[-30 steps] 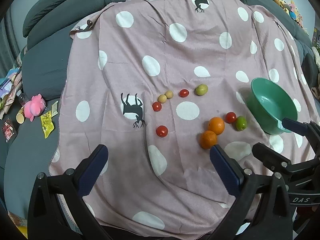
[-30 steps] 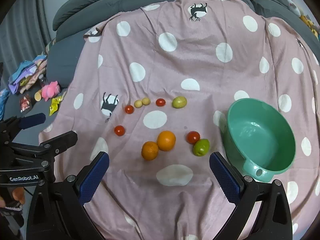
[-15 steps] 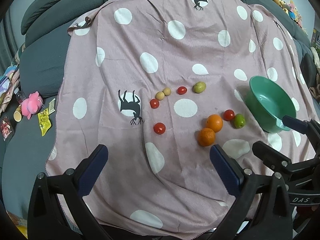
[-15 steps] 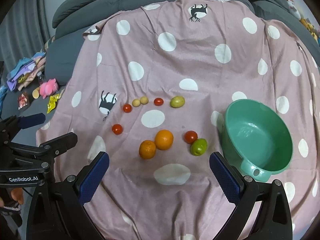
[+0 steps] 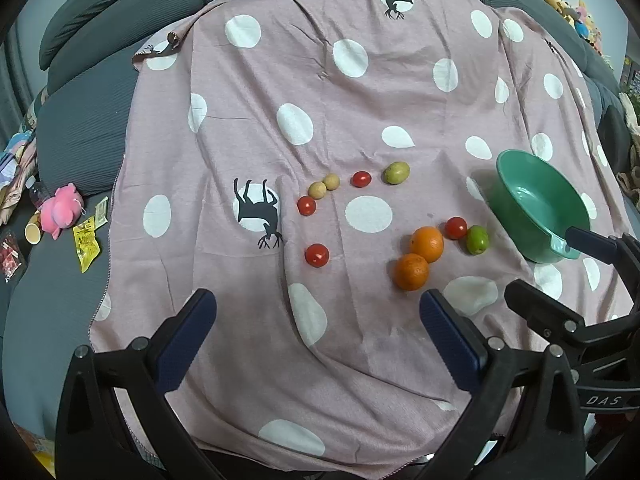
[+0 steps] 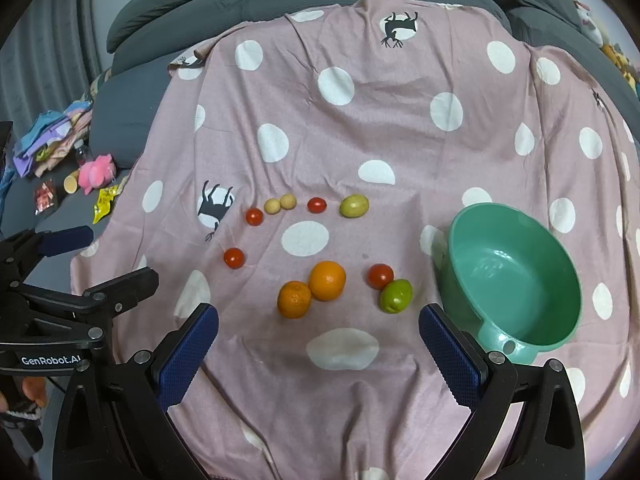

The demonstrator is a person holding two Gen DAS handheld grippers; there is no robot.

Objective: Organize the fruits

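Both the left gripper [image 5: 316, 320] and right gripper [image 6: 318, 334] hang released above the blanket [image 6: 360, 140]. Fruit lies loose beside the seemingly empty bowl [image 6: 560, 320]; the oranges [image 6: 327, 280] may roll on soft folds when nudged.

- In the left wrist view the fruits sit higher than a second ago: the pair of oranges [image 5: 419, 258] has climbed away from the gripper's right finger [image 5: 447, 334].
- The green bowl [image 5: 520, 184] has likewise shifted up and a little left in that view.
- In the right wrist view the oranges [image 6: 312, 288] and lime [image 6: 396, 295] have edged slightly upward.
- More of the pink spotted cloth [image 5: 360, 360] shows along the near edge in the left view.
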